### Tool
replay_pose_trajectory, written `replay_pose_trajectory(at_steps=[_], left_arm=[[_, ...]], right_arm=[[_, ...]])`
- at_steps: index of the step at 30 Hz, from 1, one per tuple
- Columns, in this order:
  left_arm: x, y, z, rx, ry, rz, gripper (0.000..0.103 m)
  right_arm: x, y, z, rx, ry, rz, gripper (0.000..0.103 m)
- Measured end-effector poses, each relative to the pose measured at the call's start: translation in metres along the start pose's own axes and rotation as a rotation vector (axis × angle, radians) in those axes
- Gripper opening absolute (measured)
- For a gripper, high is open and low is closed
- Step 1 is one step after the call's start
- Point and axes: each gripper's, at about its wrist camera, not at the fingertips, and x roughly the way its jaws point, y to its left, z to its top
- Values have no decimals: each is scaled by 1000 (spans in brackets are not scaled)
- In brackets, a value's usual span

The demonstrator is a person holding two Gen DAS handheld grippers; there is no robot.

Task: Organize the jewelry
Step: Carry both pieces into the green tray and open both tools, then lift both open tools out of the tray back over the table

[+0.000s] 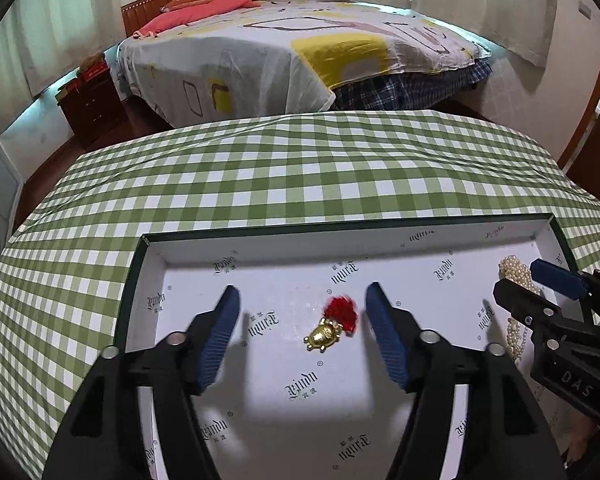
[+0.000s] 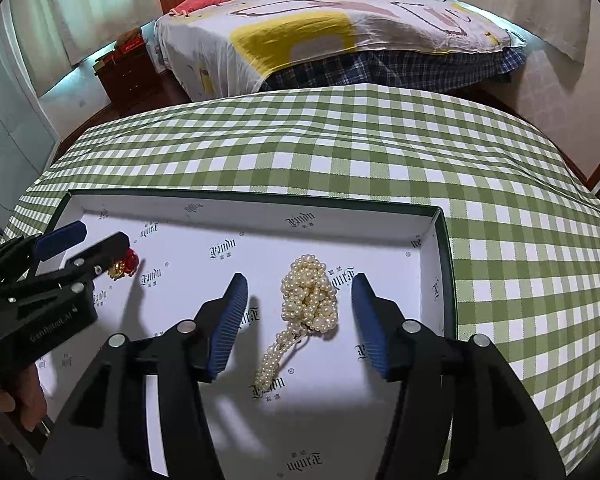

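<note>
Green-and-white checked cloth [image 1: 300,168] covers the table, with a bed [image 1: 300,52] behind it. On the cloth sits a shallow white box [image 2: 428,236], dark-edged. Over the box hover 2 grippers: the left gripper [image 1: 302,300] with jaws spread either side of a gold charm with a red tassel [image 1: 332,326], the right gripper [image 2: 300,286] with jaws spread around a heap of pearl strands [image 2: 312,296] on the box floor, touching neither.
</note>
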Motion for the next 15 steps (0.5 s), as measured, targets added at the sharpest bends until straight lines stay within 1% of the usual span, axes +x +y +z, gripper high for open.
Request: replay_pose_trajectory(at_steps=[2, 4, 7, 10, 15], left_arm=[[-2, -1, 0, 7, -9, 2, 71], [-3, -3, 0, 13, -21, 10, 72], [-4, -4, 0, 17, -28, 11, 73], [-6, -4, -1, 16, -28, 10, 73], [-20, 1, -4, -4, -57, -2, 73]], right_arm=[[-2, -1, 1, 0, -10, -2, 62], [-3, -1, 1, 1, -14, -3, 63], [-5, 0, 0, 1, -24, 2, 63], [-11, 1, 0, -1, -41, 2, 67], [-30, 6, -3, -14, -85, -15, 69]])
